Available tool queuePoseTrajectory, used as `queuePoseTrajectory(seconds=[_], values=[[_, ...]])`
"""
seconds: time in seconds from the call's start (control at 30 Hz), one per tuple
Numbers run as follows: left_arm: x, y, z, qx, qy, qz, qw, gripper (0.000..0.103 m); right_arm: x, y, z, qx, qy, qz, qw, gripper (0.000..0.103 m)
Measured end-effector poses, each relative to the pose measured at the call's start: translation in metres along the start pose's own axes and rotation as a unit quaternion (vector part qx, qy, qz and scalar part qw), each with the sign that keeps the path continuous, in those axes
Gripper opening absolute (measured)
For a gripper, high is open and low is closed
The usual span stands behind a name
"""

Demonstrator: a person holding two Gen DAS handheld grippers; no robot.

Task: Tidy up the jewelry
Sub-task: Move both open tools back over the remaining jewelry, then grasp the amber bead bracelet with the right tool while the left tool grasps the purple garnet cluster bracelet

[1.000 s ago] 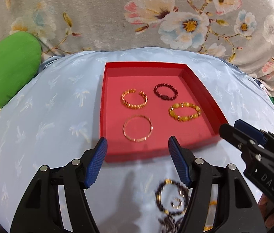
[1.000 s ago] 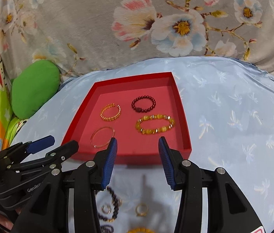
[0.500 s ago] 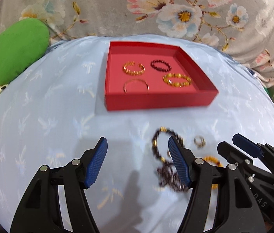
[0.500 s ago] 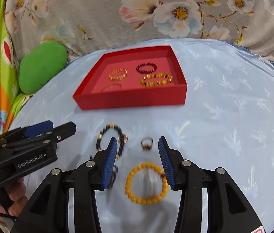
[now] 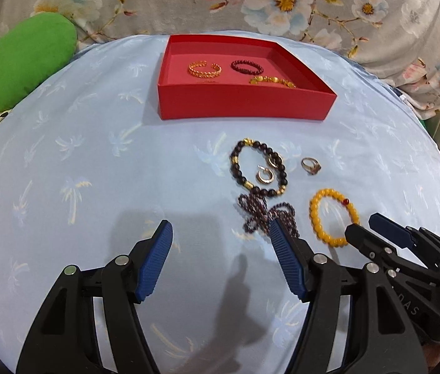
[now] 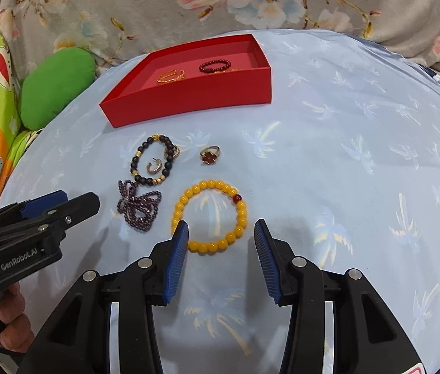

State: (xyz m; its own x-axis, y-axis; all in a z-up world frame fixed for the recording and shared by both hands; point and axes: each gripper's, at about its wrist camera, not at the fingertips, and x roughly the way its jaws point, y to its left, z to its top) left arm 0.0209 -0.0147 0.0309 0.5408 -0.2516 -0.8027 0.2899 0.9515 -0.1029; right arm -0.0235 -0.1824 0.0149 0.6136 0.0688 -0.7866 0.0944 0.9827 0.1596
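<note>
hovering at 7 o'clock of the loose pile, the left gripper (image 5: pixel 220 261) gapes, jaws released and empty. right gripper (image 6: pixel 220 249), likewise spread, straddles the near arc of the yellow bead bracelet (image 6: pixel 210 215): light, floppy, slippery; pinch one bead run. at 12 o'clock, the red tray (image 6: pixel 188 93) wall hides some bracelets.
</note>
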Motion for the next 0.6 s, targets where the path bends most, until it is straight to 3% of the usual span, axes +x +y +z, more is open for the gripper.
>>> queuePoseTrajectory(seconds=[0.23, 0.6], values=[[0.003, -0.006, -0.004, 0.001, 0.003, -0.005, 1.0000, 0.062, 0.006, -0.004, 0.002, 0.003, -0.001, -0.005, 1.000, 0.040], [0.010, -0.012, -0.005, 0.004, 0.010, -0.007, 0.9999, 0.062, 0.018, -0.009, 0.005, 0.003, 0.001, -0.020, 1.000, 0.019]])
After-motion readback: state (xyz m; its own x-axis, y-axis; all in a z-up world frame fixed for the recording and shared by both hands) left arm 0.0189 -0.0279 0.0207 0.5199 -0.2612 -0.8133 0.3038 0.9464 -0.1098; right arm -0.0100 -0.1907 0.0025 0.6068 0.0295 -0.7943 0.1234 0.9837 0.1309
